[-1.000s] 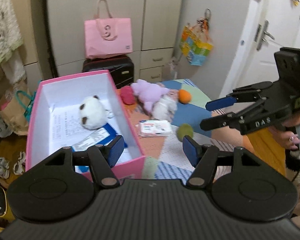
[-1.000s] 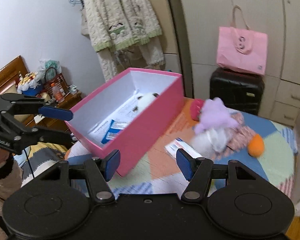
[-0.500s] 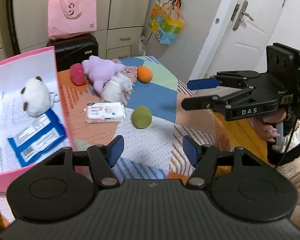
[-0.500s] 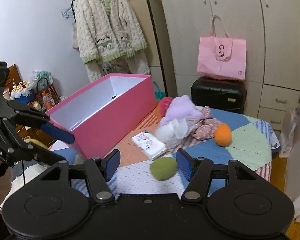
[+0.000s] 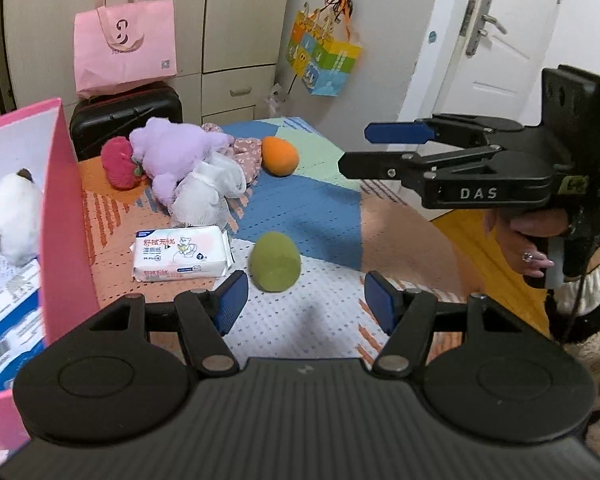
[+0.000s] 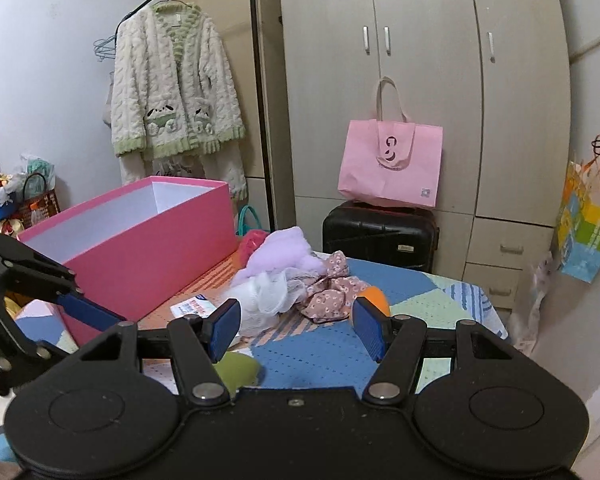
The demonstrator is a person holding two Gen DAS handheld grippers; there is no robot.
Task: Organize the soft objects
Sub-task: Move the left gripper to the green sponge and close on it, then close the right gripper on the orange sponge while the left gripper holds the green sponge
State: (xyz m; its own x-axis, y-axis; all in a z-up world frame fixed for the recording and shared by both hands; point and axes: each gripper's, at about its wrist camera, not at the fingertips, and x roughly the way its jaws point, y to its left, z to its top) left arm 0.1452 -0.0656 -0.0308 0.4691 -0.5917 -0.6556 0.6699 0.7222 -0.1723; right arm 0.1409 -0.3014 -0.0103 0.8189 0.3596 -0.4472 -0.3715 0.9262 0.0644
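Soft things lie scattered over the desk (image 5: 316, 216) with its patchwork cover: a green egg-shaped sponge (image 5: 275, 261) sits nearest, just beyond the left gripper (image 5: 302, 303), whose blue-padded fingers (image 5: 233, 295) stand apart with nothing between them. Left of the sponge lies a white pack of wet wipes (image 5: 182, 254). Farther back is a heap of a lilac plush toy (image 5: 171, 156), a white mesh puff (image 5: 206, 192), a red knitted strawberry (image 5: 120, 163) and a floral fabric scrunchie (image 6: 332, 290), with an orange egg-shaped sponge (image 5: 280, 156) at its right. At the left edge stands an open pink cardboard box (image 5: 66, 216); inside it, a white plush with brown ears (image 5: 12, 216) rests on printed papers. The right gripper (image 5: 354, 150) is held by a hand (image 5: 528, 240) above the desk's right side, its fingers open and empty; in its own view they frame the scrunchie and puff from a distance. Beyond the desk are a black suitcase (image 6: 380, 236) carrying a pink tote bag (image 6: 390, 164), beige wardrobes (image 6: 420, 60), a hanging cream knitted cardigan (image 6: 176, 92) and a colourful paper bag (image 5: 324, 62) on the wall.
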